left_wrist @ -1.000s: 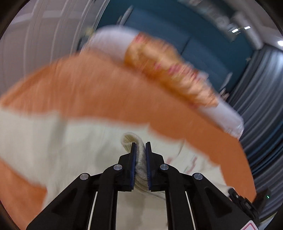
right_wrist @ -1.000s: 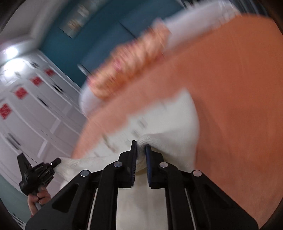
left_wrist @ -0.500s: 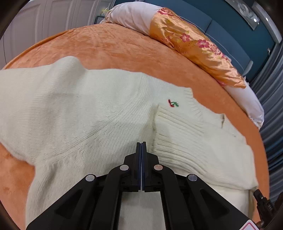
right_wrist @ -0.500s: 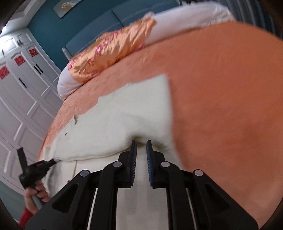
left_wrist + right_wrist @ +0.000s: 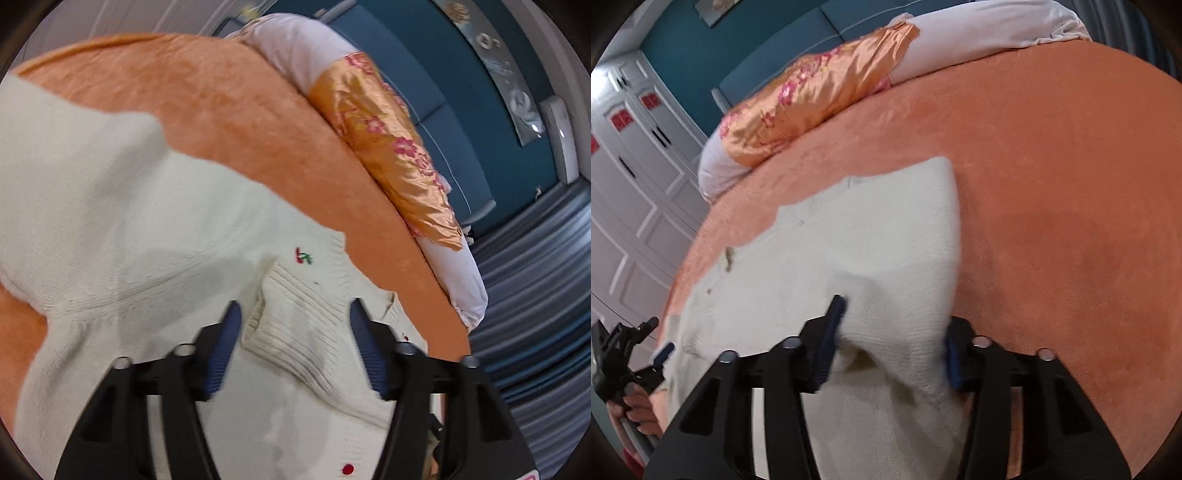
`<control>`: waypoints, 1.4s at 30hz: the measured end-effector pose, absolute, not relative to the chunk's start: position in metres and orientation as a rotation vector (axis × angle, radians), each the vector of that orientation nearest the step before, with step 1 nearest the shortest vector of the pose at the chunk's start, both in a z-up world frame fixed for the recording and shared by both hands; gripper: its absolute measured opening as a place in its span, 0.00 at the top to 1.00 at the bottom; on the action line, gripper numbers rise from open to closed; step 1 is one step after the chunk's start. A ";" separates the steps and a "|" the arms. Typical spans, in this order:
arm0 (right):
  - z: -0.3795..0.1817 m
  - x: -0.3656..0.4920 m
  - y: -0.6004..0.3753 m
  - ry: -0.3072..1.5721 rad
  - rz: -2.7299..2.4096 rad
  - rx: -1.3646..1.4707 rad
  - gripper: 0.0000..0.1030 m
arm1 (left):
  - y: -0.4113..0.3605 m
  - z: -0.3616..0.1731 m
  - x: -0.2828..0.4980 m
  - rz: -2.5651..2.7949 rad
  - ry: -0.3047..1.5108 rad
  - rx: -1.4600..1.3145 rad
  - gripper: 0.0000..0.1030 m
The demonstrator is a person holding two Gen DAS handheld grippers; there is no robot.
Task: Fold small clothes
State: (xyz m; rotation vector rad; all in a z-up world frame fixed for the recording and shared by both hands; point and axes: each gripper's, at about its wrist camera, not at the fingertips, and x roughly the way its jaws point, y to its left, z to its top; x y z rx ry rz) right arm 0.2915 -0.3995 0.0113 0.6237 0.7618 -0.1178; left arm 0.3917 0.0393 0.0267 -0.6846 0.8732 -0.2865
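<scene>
A cream knit sweater (image 5: 122,221) lies spread on an orange bedspread (image 5: 229,110). A small red and green embroidery (image 5: 303,256) marks its chest, and a ribbed cuff (image 5: 295,332) is folded over onto the body. My left gripper (image 5: 295,347) is open, its jaws either side of that cuff just above it. In the right wrist view the sweater (image 5: 849,240) lies folded, and my right gripper (image 5: 892,343) is open over its near fold. The left gripper (image 5: 620,354) shows at the far left, held in a hand.
An orange floral satin pillow (image 5: 391,147) and white bolster (image 5: 990,33) lie along the bed's far edge by a teal headboard (image 5: 424,85). White wardrobe doors (image 5: 635,177) stand at the left. Bare orange bedspread (image 5: 1071,221) stretches right of the sweater.
Both grippers held sweater fabric a second ago, laid it down folded on the bed and let go. Both jaws have since opened wide.
</scene>
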 end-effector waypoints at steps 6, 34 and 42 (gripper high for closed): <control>0.005 0.290 -0.405 0.774 -0.106 0.664 0.57 | 0.019 -0.004 0.407 -0.244 0.977 -0.639 0.42; 0.050 0.289 -0.315 0.775 -0.099 0.217 0.83 | -0.013 -0.012 0.369 -0.223 0.863 -0.306 0.88; 0.019 0.277 -0.361 0.771 -0.240 0.387 1.00 | -0.010 -0.014 0.368 -0.224 0.855 -0.306 0.86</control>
